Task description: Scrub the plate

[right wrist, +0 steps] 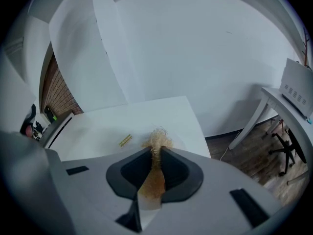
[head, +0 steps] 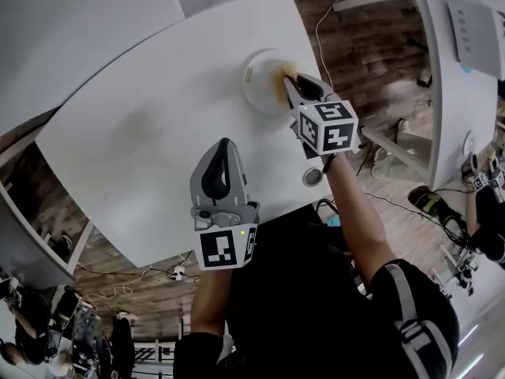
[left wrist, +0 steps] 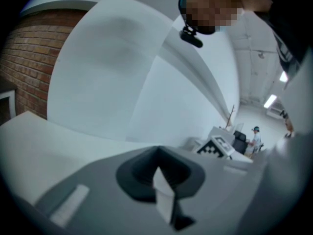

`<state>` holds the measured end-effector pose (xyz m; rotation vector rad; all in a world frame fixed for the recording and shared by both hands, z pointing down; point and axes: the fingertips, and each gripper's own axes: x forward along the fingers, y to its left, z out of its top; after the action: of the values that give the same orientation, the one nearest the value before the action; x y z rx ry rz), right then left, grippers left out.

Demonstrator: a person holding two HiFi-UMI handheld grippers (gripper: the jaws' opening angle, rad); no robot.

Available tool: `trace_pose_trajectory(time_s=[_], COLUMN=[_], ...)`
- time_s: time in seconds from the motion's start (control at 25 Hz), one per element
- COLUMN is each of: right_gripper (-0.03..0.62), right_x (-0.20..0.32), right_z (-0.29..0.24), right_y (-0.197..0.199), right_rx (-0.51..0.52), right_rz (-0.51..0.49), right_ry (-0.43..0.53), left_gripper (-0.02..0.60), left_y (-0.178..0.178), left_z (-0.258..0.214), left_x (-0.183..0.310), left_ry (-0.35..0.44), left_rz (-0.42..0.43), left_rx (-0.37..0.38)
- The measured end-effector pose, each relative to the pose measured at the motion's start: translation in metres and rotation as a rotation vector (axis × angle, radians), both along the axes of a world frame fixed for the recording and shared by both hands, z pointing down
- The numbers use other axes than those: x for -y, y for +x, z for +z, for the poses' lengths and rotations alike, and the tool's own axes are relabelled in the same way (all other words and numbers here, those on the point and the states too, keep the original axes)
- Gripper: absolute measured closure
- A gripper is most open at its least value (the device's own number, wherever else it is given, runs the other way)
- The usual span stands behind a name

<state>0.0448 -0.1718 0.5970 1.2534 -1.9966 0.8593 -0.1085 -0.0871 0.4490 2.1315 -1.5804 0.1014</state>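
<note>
Plate (head: pixel 260 81) sits on the white table (head: pixel 150 140), near its edge. Right gripper (head: pixel 292 84) is clamped on a tan fibre scrubber (right wrist: pixel 155 142), held down at the plate, evidently for scrubbing. Left gripper (head: pixel 223 147) is closed on nothing and held well clear, apparently idle.

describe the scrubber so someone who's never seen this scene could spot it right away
Find the big white table, then the round white plate near its right-hand edge. The scrubber is the tan, wiry tuft pinched in the right gripper over that plate, the only frizzy, fibrous thing among smooth white and grey surfaces.
</note>
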Motion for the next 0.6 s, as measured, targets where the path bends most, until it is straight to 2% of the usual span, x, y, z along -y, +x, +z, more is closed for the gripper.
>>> trace_pose_trajectory(time_s=[0.6], right_gripper=[0.543], right_x=[-0.017], right_z=[0.001], right_y=[-0.031], right_rx=[0.017], right_rz=[-0.061], right_ry=[-0.010], left_gripper=[0.578], left_y=[-0.009], left_z=[-0.008], left_x=[-0.015], left_ry=[0.017], left_rz=[-0.015], left_rx=[0.002])
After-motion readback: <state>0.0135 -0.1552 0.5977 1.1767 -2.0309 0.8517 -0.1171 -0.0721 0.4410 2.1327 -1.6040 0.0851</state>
